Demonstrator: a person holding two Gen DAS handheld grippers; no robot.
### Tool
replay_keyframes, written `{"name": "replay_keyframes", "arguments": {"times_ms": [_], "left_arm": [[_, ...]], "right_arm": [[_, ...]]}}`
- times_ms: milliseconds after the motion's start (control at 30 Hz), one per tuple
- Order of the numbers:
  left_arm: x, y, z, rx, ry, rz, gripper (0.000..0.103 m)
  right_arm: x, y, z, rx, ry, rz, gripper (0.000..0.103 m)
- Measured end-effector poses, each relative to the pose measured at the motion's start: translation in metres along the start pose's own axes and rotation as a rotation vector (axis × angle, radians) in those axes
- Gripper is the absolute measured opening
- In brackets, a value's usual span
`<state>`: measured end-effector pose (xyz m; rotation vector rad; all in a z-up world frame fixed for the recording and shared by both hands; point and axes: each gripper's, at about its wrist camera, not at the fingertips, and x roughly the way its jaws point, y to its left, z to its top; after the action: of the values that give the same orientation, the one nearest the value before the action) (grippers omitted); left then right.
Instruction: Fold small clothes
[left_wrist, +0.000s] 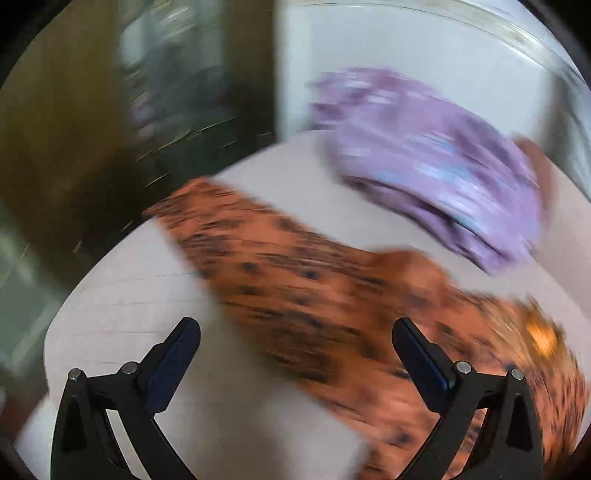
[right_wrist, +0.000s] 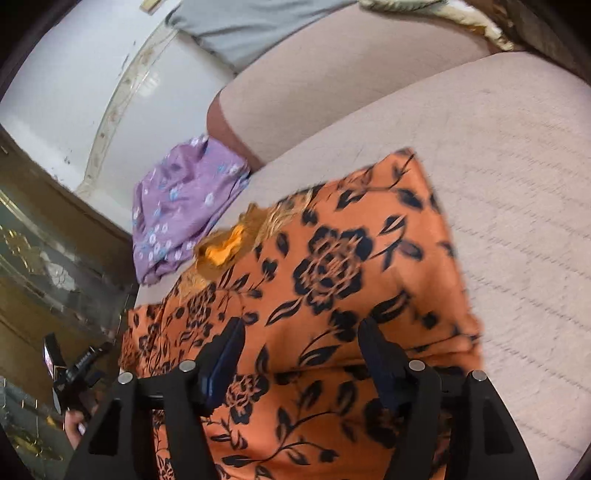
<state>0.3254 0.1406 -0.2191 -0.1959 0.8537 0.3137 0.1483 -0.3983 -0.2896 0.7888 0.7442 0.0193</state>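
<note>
The orange dress (right_wrist: 351, 280) lies spread on the sofa (right_wrist: 498, 155), mid-frame. The right gripper (right_wrist: 301, 354) hovers half-open over it; the left gripper (left_wrist: 295, 354), blurred, seems wide and empty.

My left gripper (left_wrist: 295, 354) tilts downward, its jaws spread wide with nothing pinched between my fingers. My right gripper (right_wrist: 301, 354) tilts downward too, jaws parted, pads gripping nothing.

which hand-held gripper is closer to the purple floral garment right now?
Hard to call. The purple floral garment lies well beyond both. The left hand-held gripper hangs open above the orange floral garment; the right hand-held gripper hangs open above that garment too.
</note>
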Motion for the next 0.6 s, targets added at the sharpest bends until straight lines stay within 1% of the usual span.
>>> {"name": "replay_keyframes", "arguments": {"times_ms": [67, 100, 167, 233, 267, 300, 333, 367, 400, 467, 500, 533, 567, 600], "left_arm": [[0.027, 0.043, 0.013, -0.091, 0.069, 0.044, 0.103], [0.04, 0.062, 0.02, -0.132, 0.105, 0.048, 0.103], [0.066, 0.095, 0.036, -0.204, 0.173, -0.01, 0.1], [0.09, 0.113, 0.055, -0.251, 0.244, -0.079, 0.076], [0.107, 0.121, 0.067, -0.283, 0.295, -0.142, 0.072], [0.115, 0.124, 0.071, -0.307, 0.321, -0.175, 0.065], [0.13, 0.127, 0.079, -0.344, 0.352, -0.214, 0.061], [0.14, 0.124, 0.084, -0.362, 0.368, -0.229, 0.061], [0.146, 0.124, 0.087, -0.372, 0.364, -0.23, 0.061], [0.156, 0.121, 0.097, -0.399, 0.327, -0.244, 0.061], [0.16, 0.119, 0.102, -0.395, 0.314, -0.249, 0.056], [0.165, 0.118, 0.105, -0.382, 0.305, -0.237, 0.042], [0.168, 0.117, 0.107, -0.369, 0.299, -0.204, 0.033], [0.169, 0.118, 0.108, -0.364, 0.293, -0.175, 0.011]], "right_arm": [[0.011, 0.01, -0.005, -0.031, 0.027, 0.003, 0.068], [0.015, 0.015, -0.006, -0.059, 0.032, -0.005, 0.068], [0.018, 0.021, -0.007, -0.1, 0.033, -0.012, 0.068], [0.025, 0.026, -0.005, -0.118, 0.037, -0.002, 0.068], [0.027, 0.027, -0.004, -0.123, 0.036, 0.0, 0.068], [0.029, 0.028, -0.003, -0.131, 0.034, -0.002, 0.068], [0.031, 0.029, -0.003, -0.136, 0.032, -0.006, 0.068], [0.031, 0.029, -0.002, -0.14, 0.031, -0.01, 0.068], [0.031, 0.028, -0.001, -0.14, 0.028, -0.015, 0.068], [0.029, 0.025, 0.002, -0.129, 0.021, -0.019, 0.068], [0.027, 0.023, 0.003, -0.12, 0.013, -0.021, 0.068], [0.024, 0.02, 0.004, -0.113, 0.006, -0.022, 0.068], [0.023, 0.018, 0.006, -0.106, -0.001, -0.023, 0.068], [0.021, 0.016, 0.008, -0.098, -0.008, -0.023, 0.068]]}}
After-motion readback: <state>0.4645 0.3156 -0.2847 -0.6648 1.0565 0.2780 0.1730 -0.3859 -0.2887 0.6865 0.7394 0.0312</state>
